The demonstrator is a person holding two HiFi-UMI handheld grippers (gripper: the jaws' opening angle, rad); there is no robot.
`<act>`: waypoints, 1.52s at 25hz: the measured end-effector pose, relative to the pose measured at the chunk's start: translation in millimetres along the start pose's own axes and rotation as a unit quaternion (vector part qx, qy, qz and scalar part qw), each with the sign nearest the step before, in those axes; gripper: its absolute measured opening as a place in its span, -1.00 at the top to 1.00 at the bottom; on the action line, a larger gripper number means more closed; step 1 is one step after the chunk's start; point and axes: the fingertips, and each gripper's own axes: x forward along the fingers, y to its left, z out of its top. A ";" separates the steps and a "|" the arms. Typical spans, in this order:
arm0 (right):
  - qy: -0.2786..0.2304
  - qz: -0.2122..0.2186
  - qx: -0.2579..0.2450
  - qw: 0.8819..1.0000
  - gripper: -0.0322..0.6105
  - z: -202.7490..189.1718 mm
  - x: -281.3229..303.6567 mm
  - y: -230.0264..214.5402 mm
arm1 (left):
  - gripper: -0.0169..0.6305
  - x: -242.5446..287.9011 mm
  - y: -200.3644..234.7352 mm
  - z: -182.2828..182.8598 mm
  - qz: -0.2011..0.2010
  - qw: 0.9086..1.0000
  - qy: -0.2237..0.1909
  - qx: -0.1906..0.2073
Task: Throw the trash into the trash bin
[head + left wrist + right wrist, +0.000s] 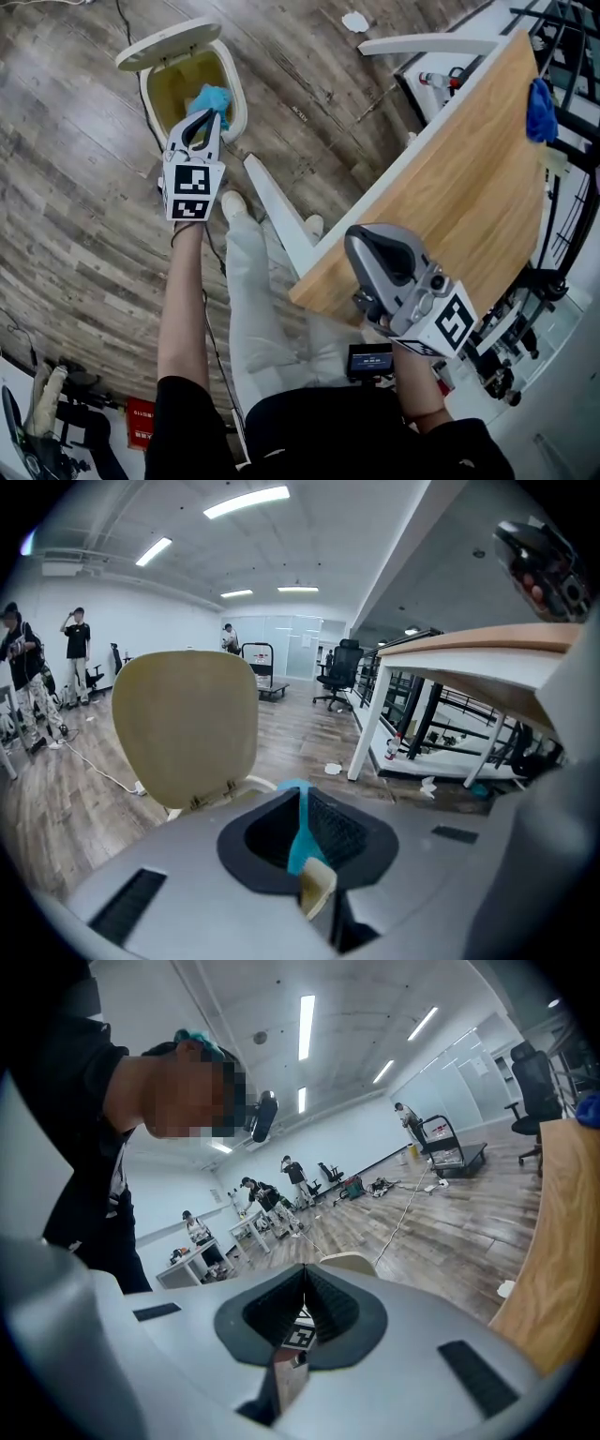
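Observation:
A white trash bin (pixel 240 105) stands on the wood floor with its lid (pixel 167 45) swung up. My left gripper (pixel 205 116) hangs over the bin's mouth, shut on a piece of blue trash (pixel 212 97) that sticks out past its tips. In the left gripper view the blue trash (pixel 302 829) is a thin strip pinched between the jaws of the left gripper (pixel 303 803), with the lid's beige inside (pixel 187 726) just ahead. My right gripper (pixel 359 246) is held near the table's near corner; in its own view the right gripper (pixel 303 1303) is shut with nothing in it.
A wooden table (pixel 469 178) on white legs fills the right side, with a blue cloth (pixel 541 111) at its far edge. Crumpled white paper (pixel 355 22) lies on the floor beyond the bin. My legs and shoes (pixel 234 204) stand between bin and table. People stand far off.

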 end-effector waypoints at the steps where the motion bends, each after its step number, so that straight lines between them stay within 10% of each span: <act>1: 0.002 -0.001 -0.002 1.000 0.90 -1.8 -0.5 -1.3 | 0.91 -0.5 2.2 -0.9 0.008 1.000 -0.004 0.002; 4: 0.001 -0.002 -0.003 1.000 0.90 -0.7 1.4 -3.7 | 0.45 -2.5 7.5 1.3 0.019 1.000 -0.018 -0.006; 21: 0.000 0.015 -0.024 1.000 0.90 12.3 3.0 12.7 | 0.45 -55.2 -0.4 38.7 0.027 0.999 -0.022 -0.018; 29: -0.043 0.043 -0.059 0.996 0.90 83.6 -37.3 72.1 | 0.79 -178.6 -62.0 166.4 0.019 0.993 -0.110 -0.022; 38: -0.099 0.050 -0.093 0.989 0.90 142.0 -101.6 132.4 | 0.92 -342.4 -176.4 309.9 -0.066 0.961 -0.267 0.010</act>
